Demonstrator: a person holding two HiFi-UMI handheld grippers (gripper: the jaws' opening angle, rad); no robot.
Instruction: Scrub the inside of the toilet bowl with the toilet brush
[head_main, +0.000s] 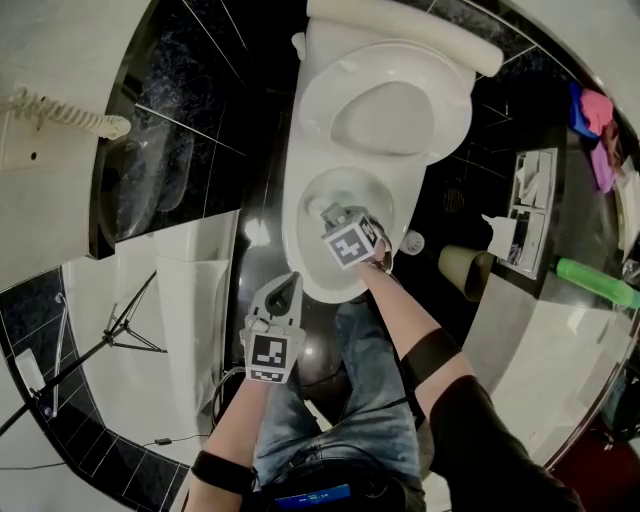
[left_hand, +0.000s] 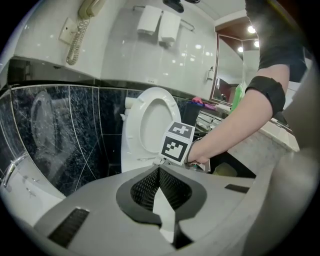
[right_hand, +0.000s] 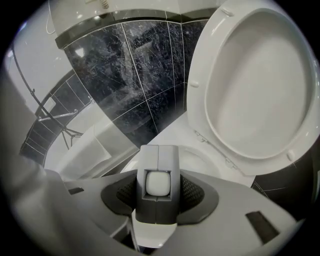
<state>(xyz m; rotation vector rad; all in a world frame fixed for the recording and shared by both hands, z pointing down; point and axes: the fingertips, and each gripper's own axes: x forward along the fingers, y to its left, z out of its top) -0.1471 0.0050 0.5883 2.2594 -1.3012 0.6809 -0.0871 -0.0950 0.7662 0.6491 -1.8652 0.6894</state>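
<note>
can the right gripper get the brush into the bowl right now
Likely yes: the seat is raised, the bowl is uncovered, and the right gripper, shut on the toilet brush handle, hangs over it; the left gripper sits outside.

The toilet bowl (head_main: 298, 225) is glossy white ceramic, and its raised seat (right_hand: 260, 85) is just as smooth and shiny. The black marbled wall tiles (right_hand: 140, 60) are polished enough to throw reflections. The left tongs (left_hand: 159, 171) have a matt grey plastic shell with black ribbed pads (left_hand: 142, 187). The toilet brush (right_hand: 158, 184) handle looks matt grey, capped in smooth white. The jeans (head_main: 360, 420) are coarse denim.
</note>
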